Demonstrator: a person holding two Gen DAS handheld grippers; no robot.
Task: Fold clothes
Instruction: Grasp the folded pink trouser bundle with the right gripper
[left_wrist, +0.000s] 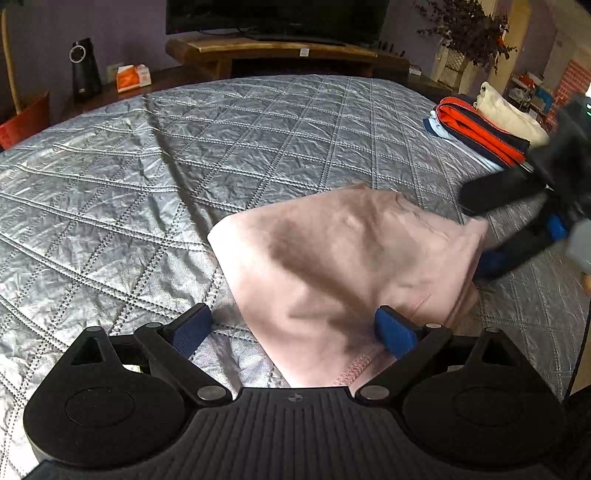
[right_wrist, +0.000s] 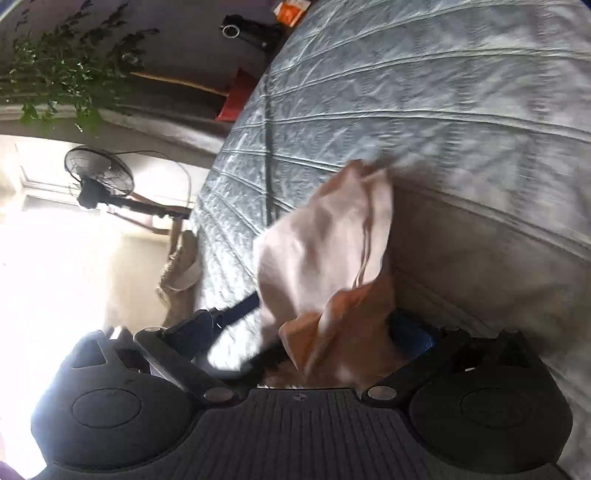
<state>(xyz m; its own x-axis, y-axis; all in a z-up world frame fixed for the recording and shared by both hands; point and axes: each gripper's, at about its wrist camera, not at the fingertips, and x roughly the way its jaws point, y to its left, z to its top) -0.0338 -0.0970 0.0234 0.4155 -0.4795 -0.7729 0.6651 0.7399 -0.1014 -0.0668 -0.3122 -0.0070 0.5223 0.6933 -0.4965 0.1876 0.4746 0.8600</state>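
Observation:
A pale pink garment (left_wrist: 332, 266) lies bunched on the grey quilted bed (left_wrist: 147, 166), its near edge reaching into my left gripper (left_wrist: 291, 330). That gripper stands wide open, with the cloth in the gap and only the right blue pad (left_wrist: 395, 332) touching it. My right gripper (left_wrist: 474, 236) comes in blurred from the right, fingers apart around the garment's far edge. In the right wrist view the pink garment (right_wrist: 325, 251) hangs loosely between the spread fingers of the right gripper (right_wrist: 303, 332). A dark finger of the left gripper (right_wrist: 236, 308) shows beside it.
A folded orange and navy garment (left_wrist: 480, 133) and a cream one (left_wrist: 506, 114) are stacked at the bed's far right. A wooden TV stand (left_wrist: 280, 51) stands beyond the bed. A standing fan (right_wrist: 98, 177) is off the bed's other side.

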